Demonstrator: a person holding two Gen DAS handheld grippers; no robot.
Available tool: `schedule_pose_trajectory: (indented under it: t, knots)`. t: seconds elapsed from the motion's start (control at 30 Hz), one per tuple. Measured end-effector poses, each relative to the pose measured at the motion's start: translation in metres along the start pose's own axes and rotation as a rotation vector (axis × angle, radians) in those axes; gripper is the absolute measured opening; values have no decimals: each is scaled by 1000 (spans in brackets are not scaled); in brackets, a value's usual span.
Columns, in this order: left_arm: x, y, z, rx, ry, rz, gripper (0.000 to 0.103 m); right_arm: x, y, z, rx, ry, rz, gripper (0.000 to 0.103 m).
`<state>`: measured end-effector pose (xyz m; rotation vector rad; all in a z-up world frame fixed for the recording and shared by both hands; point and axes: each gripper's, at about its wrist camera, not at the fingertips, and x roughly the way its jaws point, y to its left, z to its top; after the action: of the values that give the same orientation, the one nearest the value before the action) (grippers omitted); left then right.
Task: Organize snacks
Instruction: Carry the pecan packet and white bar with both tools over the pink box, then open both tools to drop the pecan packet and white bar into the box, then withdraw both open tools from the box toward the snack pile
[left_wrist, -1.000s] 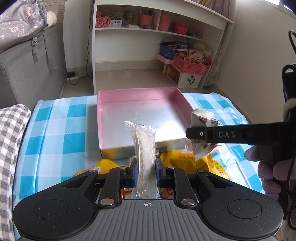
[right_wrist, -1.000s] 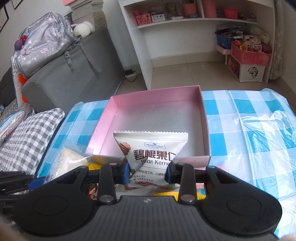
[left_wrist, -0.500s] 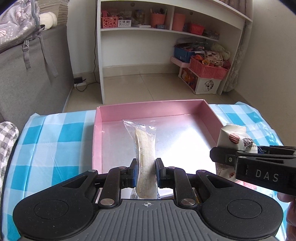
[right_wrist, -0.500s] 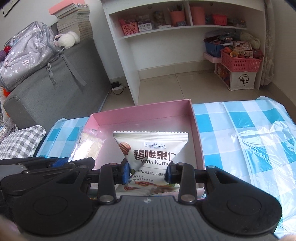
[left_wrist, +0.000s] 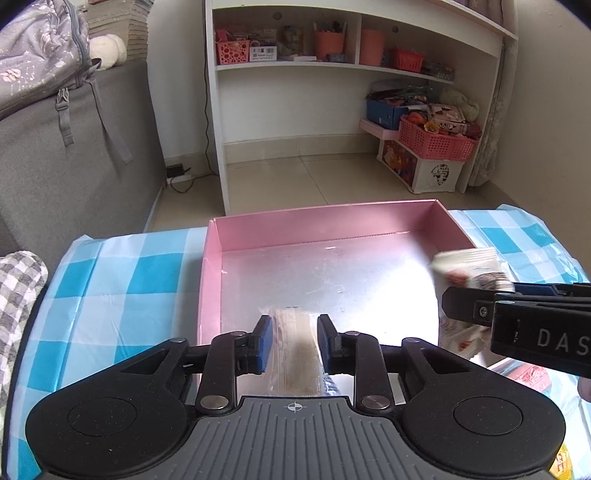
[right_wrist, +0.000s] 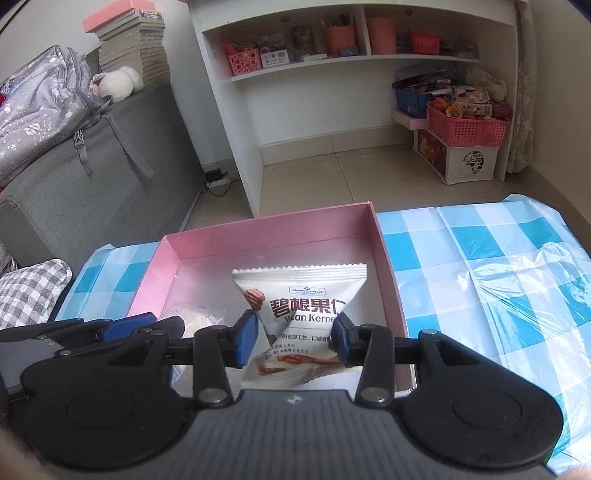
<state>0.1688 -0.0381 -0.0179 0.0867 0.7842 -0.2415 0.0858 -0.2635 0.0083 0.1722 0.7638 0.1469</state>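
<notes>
A pink box (left_wrist: 391, 216) with a silver floor stands on the blue checked cloth; it also shows in the right wrist view (right_wrist: 266, 230). My left gripper (left_wrist: 294, 343) is open over the box's near edge, and the clear-wrapped cracker packet (left_wrist: 297, 358) lies blurred between its spread fingers, apart from the pads. My right gripper (right_wrist: 294, 338) is shut on a white pecan kernel packet (right_wrist: 301, 314) and holds it above the box floor. That packet also shows at the right of the left wrist view (left_wrist: 469, 267).
A white shelf unit (left_wrist: 332, 66) with baskets stands behind the table. A grey sofa (right_wrist: 74, 177) with a backpack is at the left. A checked cushion (left_wrist: 14, 295) lies at the table's left edge. Clear plastic (right_wrist: 524, 284) lies on the cloth at right.
My left gripper has opened and the cracker packet has dropped from upright to lying low between the fingers. Both grippers have moved forward over the box.
</notes>
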Motion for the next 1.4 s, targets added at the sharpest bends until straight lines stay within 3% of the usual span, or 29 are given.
schedule_pose_trajectory:
  t: [0.07, 0.17, 0.4, 0.57, 0.93, 1.4]
  knots:
    - [-1, 2, -1, 5, 10, -13, 42, -4, 2, 1, -11, -7, 6, 58]
    - [-6, 2, -4, 25, 5, -2, 55, -5, 5, 1, -38, 2, -9, 63]
    - [-21, 1, -7, 35, 17, -11, 69, -14, 5, 1, -72, 25, -16, 82]
    - [-35, 0, -13, 46, 35, -2, 76, -27, 1, 0, -85, 31, -21, 88]
    - [-73, 1, -32, 54, 75, -1, 88, -42, -4, -13, -150, 86, -54, 92]
    - [-116, 12, -67, 31, 113, 3, 96, -63, 8, -39, -255, 121, -21, 97]
